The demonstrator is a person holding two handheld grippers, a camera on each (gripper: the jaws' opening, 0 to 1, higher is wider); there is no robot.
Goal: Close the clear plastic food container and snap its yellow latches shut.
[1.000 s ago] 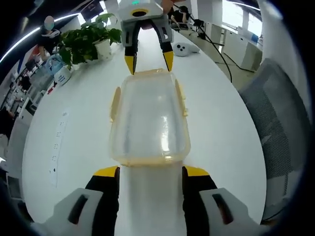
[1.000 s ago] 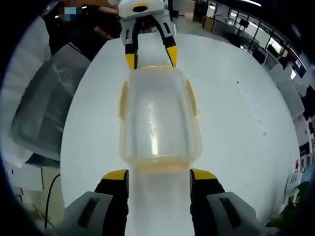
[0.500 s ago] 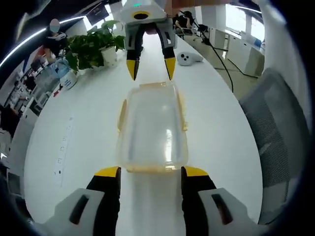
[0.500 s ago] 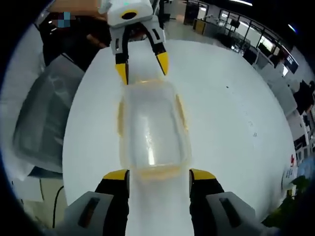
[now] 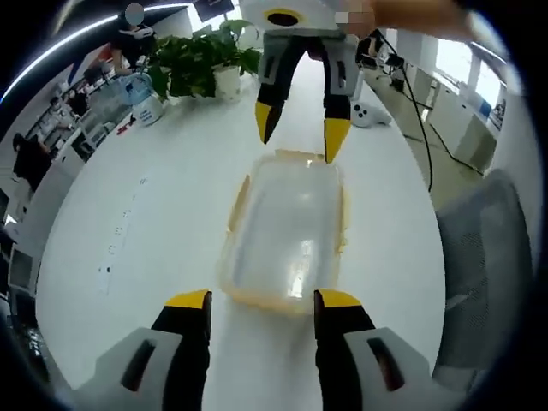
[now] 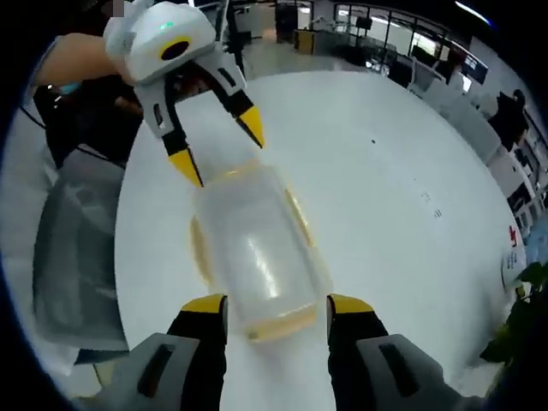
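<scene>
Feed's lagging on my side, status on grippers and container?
Left gripper open, right gripper open, at opposite ends. Clear plastic food container with yellow latches flat on white table, lid on, not gripped. Nothing in the way.

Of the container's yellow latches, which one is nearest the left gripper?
The end latch at the left gripper; the side latches and far-end latch lie farther off.

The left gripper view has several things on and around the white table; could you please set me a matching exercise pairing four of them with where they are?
Things:
1. potted plant
2. clear container
3. grey chair
4. white controller

Places:
A. beside the table, off its edge
B. between the two grippers
C. far end of the table, in a white pot
D. on the table next to a black cable

Pairs: 1-C, 2-B, 3-A, 4-D
</scene>
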